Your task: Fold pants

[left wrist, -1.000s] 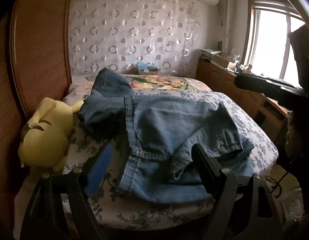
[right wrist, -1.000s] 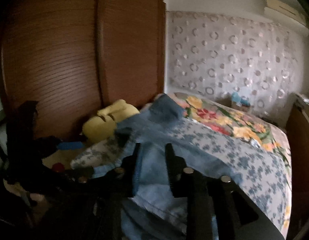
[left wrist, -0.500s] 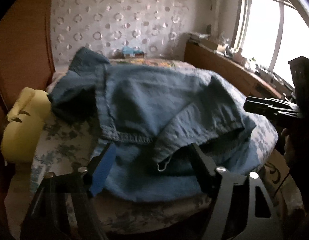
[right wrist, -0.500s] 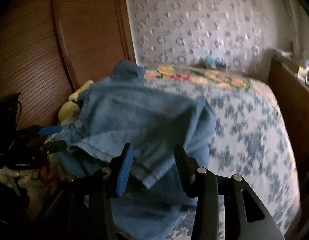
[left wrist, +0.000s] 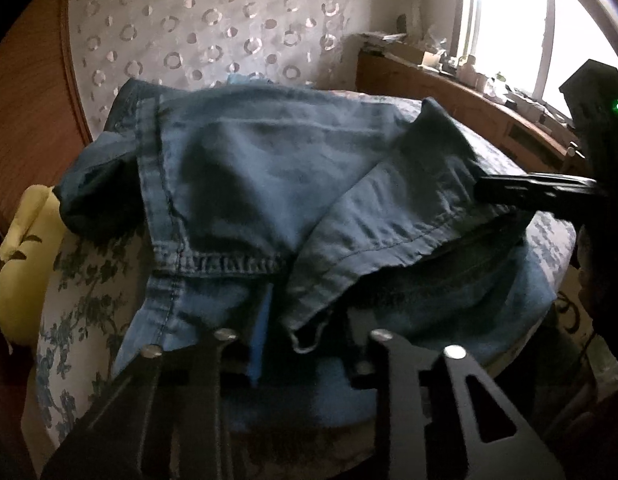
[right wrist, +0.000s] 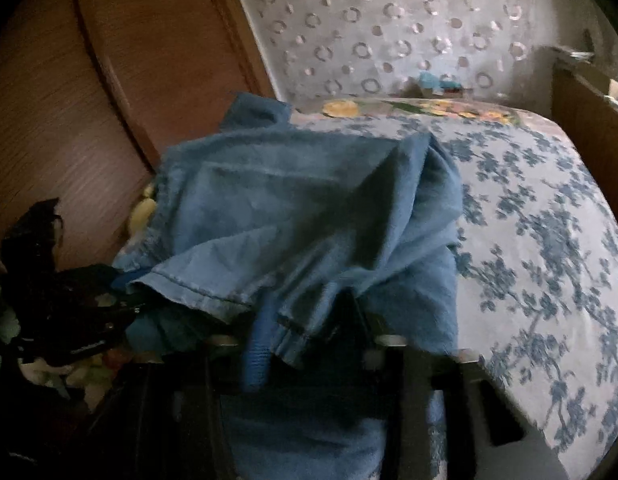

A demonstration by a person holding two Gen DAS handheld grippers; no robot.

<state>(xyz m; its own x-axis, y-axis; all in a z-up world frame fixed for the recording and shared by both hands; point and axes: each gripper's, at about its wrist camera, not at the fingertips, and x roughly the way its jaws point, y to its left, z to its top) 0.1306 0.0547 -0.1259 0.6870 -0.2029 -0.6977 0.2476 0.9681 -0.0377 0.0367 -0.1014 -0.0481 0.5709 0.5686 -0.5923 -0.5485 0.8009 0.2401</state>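
Observation:
Blue denim pants (left wrist: 269, 184) lie partly folded on the bed, one leg end doubled back over the seat. My left gripper (left wrist: 305, 332) is at the near hem edge, its blue-padded finger (left wrist: 261, 332) under the fold, jaws closed in around the cloth. My right gripper (right wrist: 305, 320) is on the same pants (right wrist: 293, 216) at another hem corner, its blue finger (right wrist: 257, 348) against the cloth. The right gripper also shows in the left wrist view (left wrist: 537, 188) at the pants' right edge. Whether either pinches the fabric is hidden by folds.
The bed has a blue floral sheet (right wrist: 549, 240). A yellow plush toy (left wrist: 25, 256) lies at its left edge beside a brown wooden wardrobe (right wrist: 89, 100). A wooden sideboard (left wrist: 469, 104) with clutter runs under the window on the right.
Both grippers have moved in close to the pants. The left jaws have narrowed from wide open onto the hem. The leg end has lifted and shifted over the seat.

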